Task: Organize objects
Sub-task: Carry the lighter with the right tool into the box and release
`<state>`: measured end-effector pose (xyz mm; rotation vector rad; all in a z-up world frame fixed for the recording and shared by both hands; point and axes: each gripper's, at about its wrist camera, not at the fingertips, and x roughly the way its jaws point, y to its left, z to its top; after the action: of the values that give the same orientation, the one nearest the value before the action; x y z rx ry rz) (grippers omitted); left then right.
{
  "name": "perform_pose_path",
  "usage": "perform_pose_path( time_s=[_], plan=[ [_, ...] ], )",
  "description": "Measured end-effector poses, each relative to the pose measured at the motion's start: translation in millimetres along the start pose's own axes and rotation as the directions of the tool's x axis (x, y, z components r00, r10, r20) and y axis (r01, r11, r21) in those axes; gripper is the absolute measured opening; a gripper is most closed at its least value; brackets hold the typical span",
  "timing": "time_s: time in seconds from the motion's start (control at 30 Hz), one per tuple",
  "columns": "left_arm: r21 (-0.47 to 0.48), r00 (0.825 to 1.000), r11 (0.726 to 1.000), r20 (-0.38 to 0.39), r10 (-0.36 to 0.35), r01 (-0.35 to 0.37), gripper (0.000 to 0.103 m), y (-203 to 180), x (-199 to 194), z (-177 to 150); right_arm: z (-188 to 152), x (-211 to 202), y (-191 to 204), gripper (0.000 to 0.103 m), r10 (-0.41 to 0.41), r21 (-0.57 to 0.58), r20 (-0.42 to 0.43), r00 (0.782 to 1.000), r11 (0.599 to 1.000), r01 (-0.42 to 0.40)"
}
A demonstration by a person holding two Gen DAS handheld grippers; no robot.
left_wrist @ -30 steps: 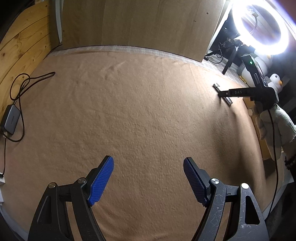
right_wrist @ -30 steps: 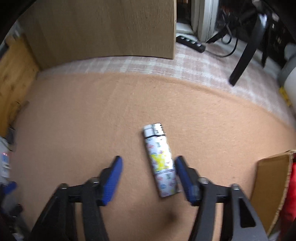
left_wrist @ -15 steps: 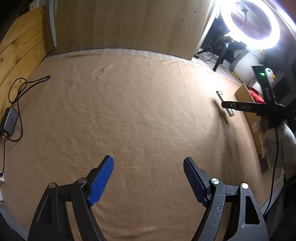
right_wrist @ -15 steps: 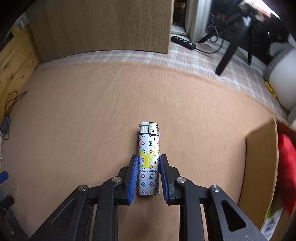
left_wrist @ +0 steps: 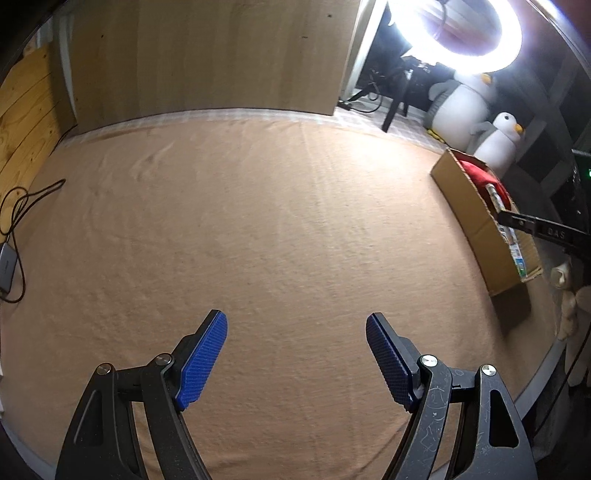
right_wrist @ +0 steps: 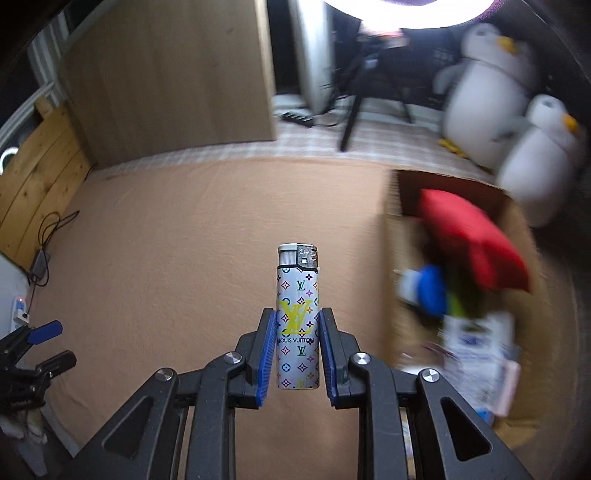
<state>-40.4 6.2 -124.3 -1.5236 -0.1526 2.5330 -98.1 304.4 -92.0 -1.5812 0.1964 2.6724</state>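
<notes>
My right gripper (right_wrist: 297,325) is shut on a white lighter (right_wrist: 297,295) with a colourful monogram print and a metal cap. It holds the lighter lifted above the tan cloth, just left of an open cardboard box (right_wrist: 406,236). The box holds a red pouch (right_wrist: 469,243), a blue item and paper packets. In the left wrist view the box (left_wrist: 476,218) stands at the right edge and the lighter (left_wrist: 496,197) shows over it. My left gripper (left_wrist: 296,332) is open and empty low over the cloth.
A wooden panel (left_wrist: 207,55) stands at the back. Two plush penguins (right_wrist: 517,122) and a bright ring light (left_wrist: 458,33) are behind the box. A cable and adapter (left_wrist: 7,258) lie at the left edge. The left gripper shows in the right wrist view (right_wrist: 40,332).
My right gripper closed on the lighter, lifted it off the cloth and carried it right toward the box. The left gripper stayed open and turned slightly right.
</notes>
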Motion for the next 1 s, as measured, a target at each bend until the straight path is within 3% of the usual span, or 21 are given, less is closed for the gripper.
perform_pose_path(
  time_s=[0.23,0.57,0.7,1.0],
  plan=[
    [0.02,1.0,1.0,0.012,0.007,-0.007,0.081,-20.2,0.1,9.5,-14.1,-14.5,-46.0,0.021,-0.043,0.067,0.004,0.999,0.997,0.043],
    [0.023,1.0,1.0,0.022,0.019,-0.019,0.081,-33.8,-3.8,13.5,1.7,5.0,-68.1,0.021,-0.071,0.051,-0.012,0.997,0.996,0.071],
    [0.03,1.0,0.999,0.02,0.018,-0.019,0.081,-36.2,-4.8,12.6,2.5,5.2,-72.4,0.038,-0.064,0.066,-0.002,0.998,0.996,0.064],
    [0.048,1.0,0.999,0.024,0.01,-0.012,0.081,-38.6,-9.4,8.5,-7.9,-11.1,-67.7,0.049,-0.022,0.115,0.019,1.0,0.993,0.02]
  ],
)
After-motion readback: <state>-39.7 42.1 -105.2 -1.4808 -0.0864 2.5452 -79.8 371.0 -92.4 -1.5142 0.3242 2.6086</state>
